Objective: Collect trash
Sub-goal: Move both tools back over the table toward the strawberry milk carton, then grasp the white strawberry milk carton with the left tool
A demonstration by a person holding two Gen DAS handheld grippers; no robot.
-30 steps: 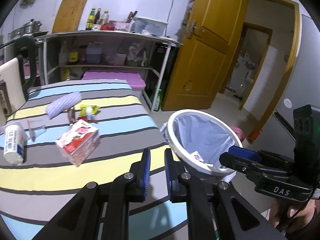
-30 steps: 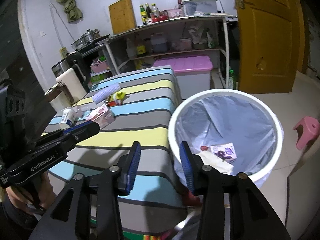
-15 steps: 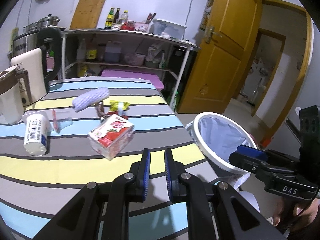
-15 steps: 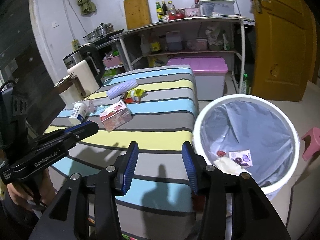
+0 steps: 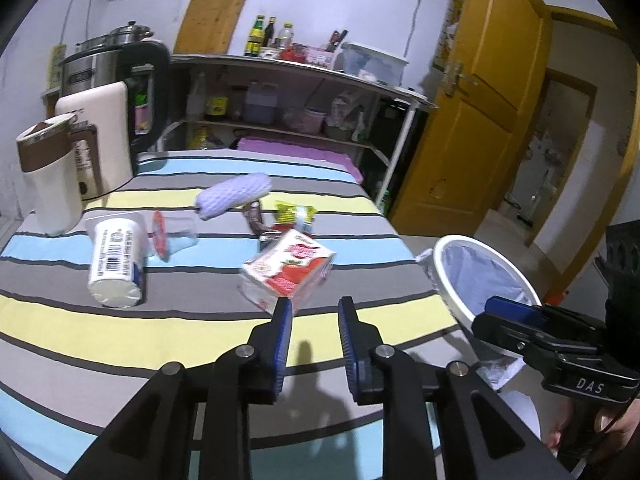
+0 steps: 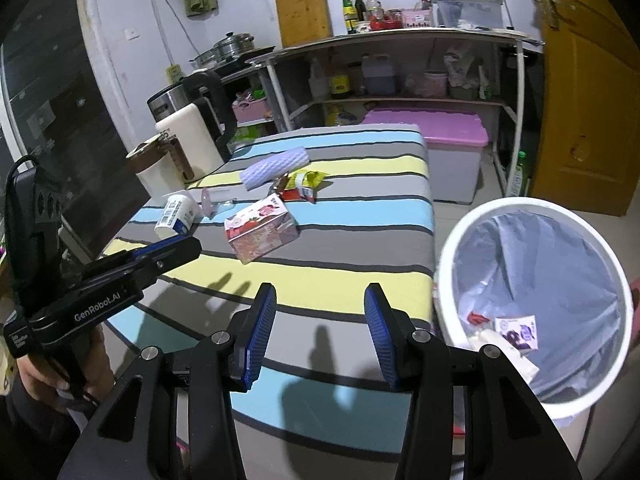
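Observation:
Trash lies on the striped table (image 5: 200, 320): a red-and-white carton (image 5: 290, 272) (image 6: 260, 232), a white yogurt cup (image 5: 114, 264) (image 6: 176, 216), a clear cup with a red lid (image 5: 172, 236), a purple foam sleeve (image 5: 234, 198) (image 6: 276, 168) and yellow wrappers (image 5: 294, 214) (image 6: 304, 184). The white bin (image 6: 532, 304) (image 5: 480, 276) with a blue liner holds some scraps. My left gripper (image 5: 314, 310) is open and empty just short of the carton. My right gripper (image 6: 320, 300) is open and empty over the table's near edge.
A white kettle (image 5: 100, 136) and a mug (image 5: 48, 176) stand at the table's far left. Behind are shelves with bottles (image 5: 288, 88), a pink-lidded box (image 6: 436, 152) and a yellow door (image 5: 472, 112). The bin stands off the table's right edge.
My left gripper swung left from the bin toward the carton and opened from nearly shut. The right gripper also turned left, and its jaws stand wider.

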